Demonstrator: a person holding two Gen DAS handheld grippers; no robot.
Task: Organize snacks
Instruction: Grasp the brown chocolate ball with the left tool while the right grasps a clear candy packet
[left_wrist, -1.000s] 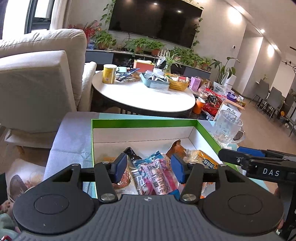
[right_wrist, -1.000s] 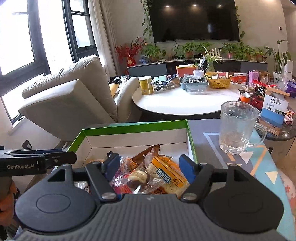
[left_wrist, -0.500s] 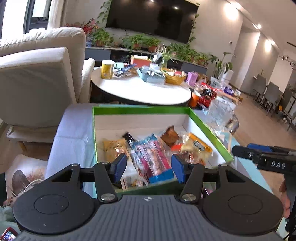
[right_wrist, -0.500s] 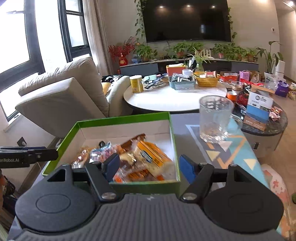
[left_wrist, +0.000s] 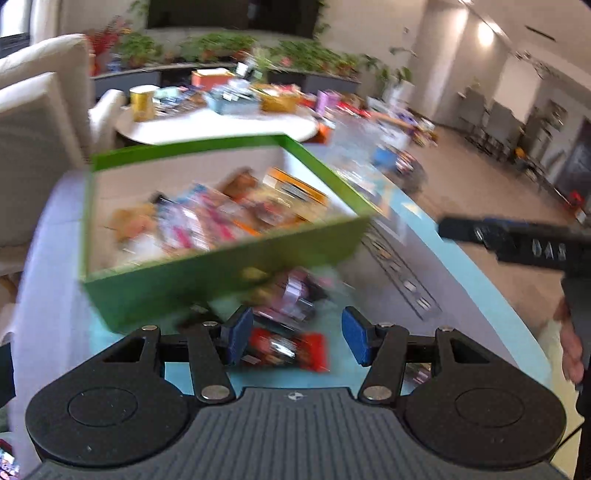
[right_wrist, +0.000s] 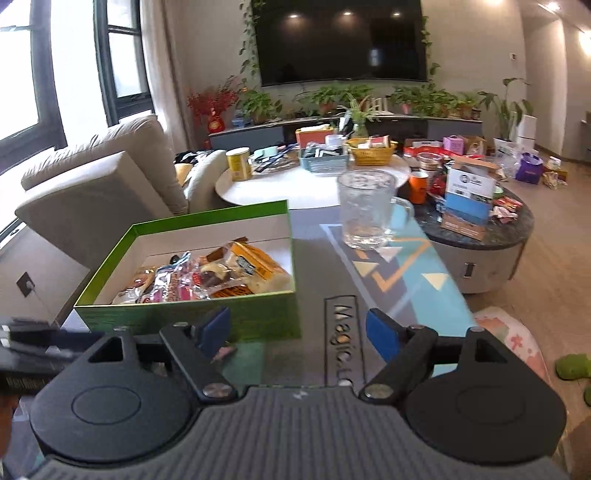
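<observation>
A green box (left_wrist: 207, 280) (right_wrist: 192, 314) with a white inside holds several snack packets (left_wrist: 221, 221) (right_wrist: 207, 277). In the blurred left wrist view, loose packets lie on the table in front of the box: a red one (left_wrist: 291, 350) and a pink and dark one (left_wrist: 291, 299). My left gripper (left_wrist: 297, 336) is open and empty, low over the red packet. My right gripper (right_wrist: 299, 330) is open and empty, just before the box's near right corner. Each gripper shows at the edge of the other's view.
A glass mug (right_wrist: 369, 208) stands on the patterned table mat (right_wrist: 399, 273) behind and right of the box. A beige armchair (right_wrist: 99, 192) is to the left. A round white table (right_wrist: 295, 184) and a dark low table (right_wrist: 480, 236) carry clutter beyond.
Both grippers have pulled back from over the box and stay open. The left one has dropped and swung right, so loose packets before the box have come into view.
</observation>
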